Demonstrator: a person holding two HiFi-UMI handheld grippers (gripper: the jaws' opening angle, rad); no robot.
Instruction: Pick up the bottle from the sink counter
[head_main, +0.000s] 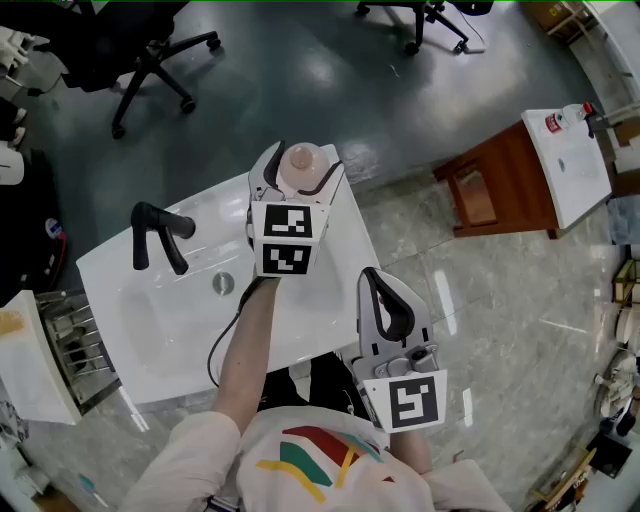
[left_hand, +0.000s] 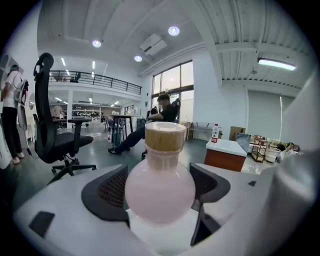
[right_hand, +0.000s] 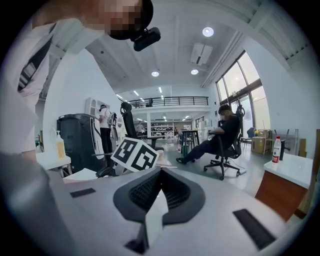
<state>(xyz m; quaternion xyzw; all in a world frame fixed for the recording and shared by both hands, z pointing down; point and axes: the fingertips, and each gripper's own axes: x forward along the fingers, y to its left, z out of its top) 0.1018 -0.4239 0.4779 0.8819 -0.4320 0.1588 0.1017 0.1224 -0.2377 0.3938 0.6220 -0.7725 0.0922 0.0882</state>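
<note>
A round pale-pink bottle (head_main: 299, 170) with a tan cap sits between the jaws of my left gripper (head_main: 301, 162), over the far right corner of the white sink counter (head_main: 330, 290). In the left gripper view the bottle (left_hand: 160, 187) fills the gap, and both black pads (left_hand: 107, 192) press its sides. My right gripper (head_main: 385, 305) hovers off the counter's near right edge, jaws closed together with nothing held. In its own view the right gripper (right_hand: 161, 192) is shut and empty.
A black faucet (head_main: 160, 235) and the basin drain (head_main: 222, 283) lie left of the left gripper. A rack (head_main: 70, 340) stands at the counter's left end. A wooden cabinet with a white top (head_main: 565, 165) bearing a small bottle (head_main: 562, 119) stands at right. Office chairs (head_main: 150, 55) are behind.
</note>
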